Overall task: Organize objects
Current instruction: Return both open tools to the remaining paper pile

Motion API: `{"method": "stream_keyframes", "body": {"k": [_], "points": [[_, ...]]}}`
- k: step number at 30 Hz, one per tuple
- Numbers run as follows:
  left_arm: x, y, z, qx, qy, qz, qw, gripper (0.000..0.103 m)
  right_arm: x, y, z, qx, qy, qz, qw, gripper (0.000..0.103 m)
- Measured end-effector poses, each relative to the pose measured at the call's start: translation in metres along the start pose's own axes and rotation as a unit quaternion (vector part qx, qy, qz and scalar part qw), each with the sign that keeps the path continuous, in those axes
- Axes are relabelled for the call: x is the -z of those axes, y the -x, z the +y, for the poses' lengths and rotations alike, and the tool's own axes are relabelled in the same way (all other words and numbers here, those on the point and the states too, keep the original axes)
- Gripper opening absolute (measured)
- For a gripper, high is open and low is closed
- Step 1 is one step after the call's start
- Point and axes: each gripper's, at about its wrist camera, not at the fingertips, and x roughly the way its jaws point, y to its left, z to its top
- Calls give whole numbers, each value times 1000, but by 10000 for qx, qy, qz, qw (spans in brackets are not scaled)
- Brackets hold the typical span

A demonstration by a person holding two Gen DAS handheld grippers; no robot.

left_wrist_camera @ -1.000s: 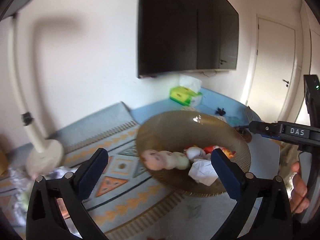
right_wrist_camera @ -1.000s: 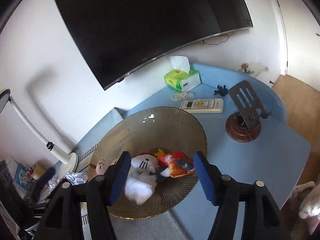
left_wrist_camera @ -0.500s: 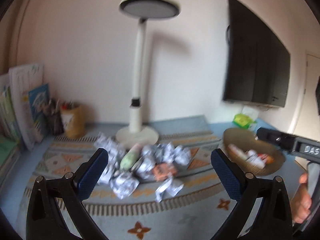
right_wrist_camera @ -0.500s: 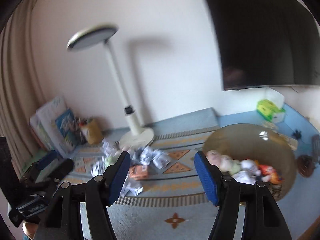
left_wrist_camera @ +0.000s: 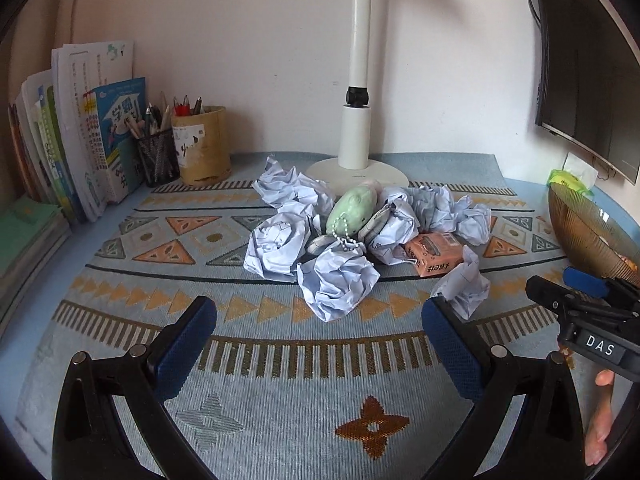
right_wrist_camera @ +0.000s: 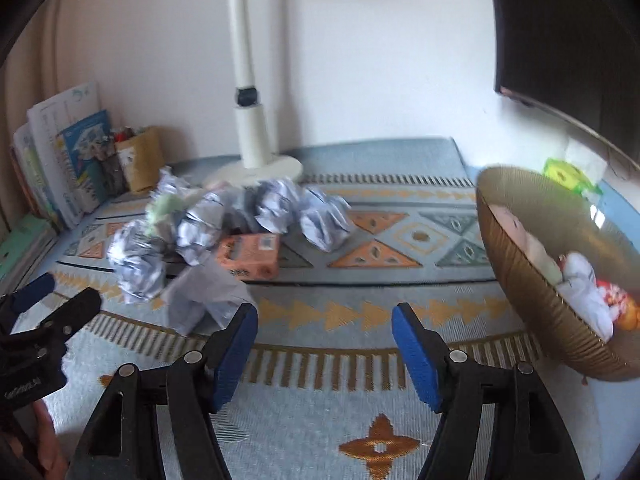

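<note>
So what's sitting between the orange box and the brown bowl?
Nothing: only bare patterned mat lies between the orange box and the brown bowl, clearest from the right wrist.

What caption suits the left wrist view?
Open left gripper faces crumpled paper balls, a green plush and an orange carton.

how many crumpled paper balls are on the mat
7 visible: back left, left, front centre, centre right, back right, far right, and front right nearest the right side. More may be hidden in the pile.
</note>
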Motion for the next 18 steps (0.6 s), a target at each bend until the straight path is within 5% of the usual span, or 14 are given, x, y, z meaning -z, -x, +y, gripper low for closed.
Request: {"method": "stream_keyframes", "body": {"k": [4,7,18], "points": [[1,-3,-1,76,2,92,9999,102,2,-1,13,260,271,-42,9993,71],[1,-4,4,116,123,119,9998,102,2,2,20,379,426,-148,9983,88],[1,-3,10,174,285,112,9994,103,1,2,14,386,335,-159,9986,89]]}}
